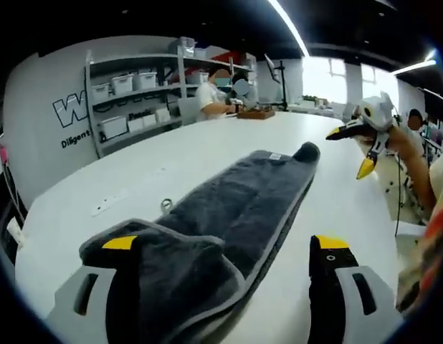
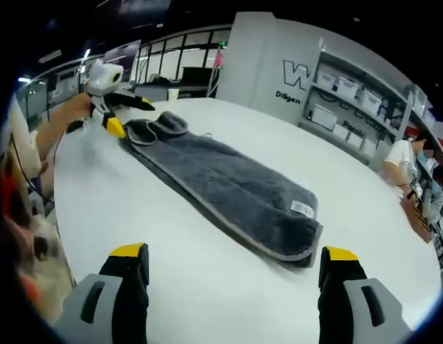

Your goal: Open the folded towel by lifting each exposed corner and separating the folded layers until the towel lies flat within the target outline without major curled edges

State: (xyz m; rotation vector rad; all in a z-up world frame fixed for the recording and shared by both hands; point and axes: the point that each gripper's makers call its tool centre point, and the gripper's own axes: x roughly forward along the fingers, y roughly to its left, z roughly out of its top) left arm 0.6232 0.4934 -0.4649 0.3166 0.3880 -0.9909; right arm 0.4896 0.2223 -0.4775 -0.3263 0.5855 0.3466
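Lying stretched out in a long strip on the white surface (image 1: 207,150), the grey towel (image 1: 229,208) runs straight ahead of the left claw (image 1: 225,247) and ends beyond it in a rolled, bunched end. Its near end is humped up over that claw's left jaw, covering most of the yellow tip, while the right jaw stands bare and apart from the cloth; the jaws are spread wide with nothing pinched between them (the towel drapes over one jaw only). A pale binding edges the towel, and a small white label (image 1: 274,155) shows near its far end.

In the right gripper view the same towel (image 2: 221,186) lies ahead of the right claw (image 2: 236,258) and slants away to the upper left, its near end with the white label (image 2: 302,208) sitting between the two jaws' lines but well clear of both tips. The right claw is wide open and empty, over bare surface (image 2: 171,287). At the towel's far end the cloth is rolled into two soft lumps, and the left claw (image 2: 121,115) hangs just beside them.

Seen from the left claw, the right claw (image 1: 358,147) hangs to the far right, above the surface, past the towel's far end. Shelving (image 1: 135,100) with white bins stands beyond the surface.
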